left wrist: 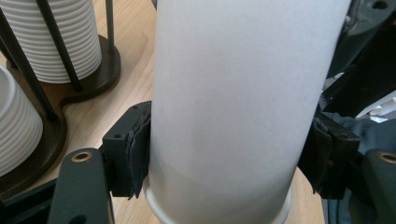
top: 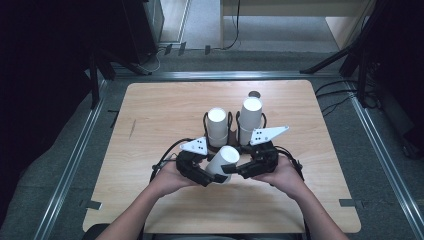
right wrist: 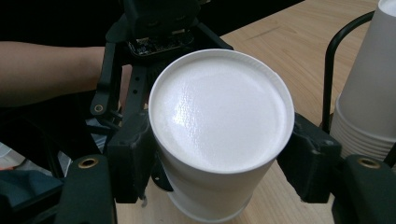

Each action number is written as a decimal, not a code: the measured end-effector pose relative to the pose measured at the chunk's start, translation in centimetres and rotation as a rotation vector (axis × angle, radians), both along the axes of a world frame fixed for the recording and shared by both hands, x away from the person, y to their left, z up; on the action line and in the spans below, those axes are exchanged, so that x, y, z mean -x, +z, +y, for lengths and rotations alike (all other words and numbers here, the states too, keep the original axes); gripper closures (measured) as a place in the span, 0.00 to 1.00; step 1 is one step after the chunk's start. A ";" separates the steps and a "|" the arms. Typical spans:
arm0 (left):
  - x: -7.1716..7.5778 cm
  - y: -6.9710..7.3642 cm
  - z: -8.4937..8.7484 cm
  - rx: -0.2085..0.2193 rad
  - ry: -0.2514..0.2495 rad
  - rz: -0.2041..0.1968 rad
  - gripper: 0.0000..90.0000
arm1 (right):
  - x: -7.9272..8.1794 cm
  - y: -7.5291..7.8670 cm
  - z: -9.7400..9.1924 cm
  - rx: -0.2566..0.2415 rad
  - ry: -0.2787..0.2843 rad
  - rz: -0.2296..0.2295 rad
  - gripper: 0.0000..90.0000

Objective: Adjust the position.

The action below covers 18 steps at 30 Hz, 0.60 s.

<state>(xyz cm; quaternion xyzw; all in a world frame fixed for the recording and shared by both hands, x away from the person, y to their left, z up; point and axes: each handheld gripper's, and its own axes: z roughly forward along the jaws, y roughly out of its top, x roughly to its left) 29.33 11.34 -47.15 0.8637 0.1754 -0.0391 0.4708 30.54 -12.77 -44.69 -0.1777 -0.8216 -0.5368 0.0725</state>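
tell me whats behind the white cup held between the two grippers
In the high view, behind the white cup stands a dark wire holder with two stacks of upside-down paper cups. The cup and grippers cover part of the holder's base.

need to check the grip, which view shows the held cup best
Right gripper view: the cup shows whole, base up, between both pads. Left gripper view gives just its side wall; the high view shows it small.
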 end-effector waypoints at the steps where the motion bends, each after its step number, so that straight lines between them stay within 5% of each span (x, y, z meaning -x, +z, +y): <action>1: 0.0 0.0 0.0 0.002 0.001 0.000 0.31 | 0.0 0.0 0.0 -0.004 0.000 -0.001 0.37; 10: 0.0 0.2 0.2 0.002 0.001 -0.007 0.32 | 0.0 0.0 -0.3 0.007 0.008 -0.035 0.32; 18: -0.7 0.4 1.6 -0.040 0.000 0.016 0.31 | 0.2 -0.1 -1.5 0.038 0.003 -0.061 0.30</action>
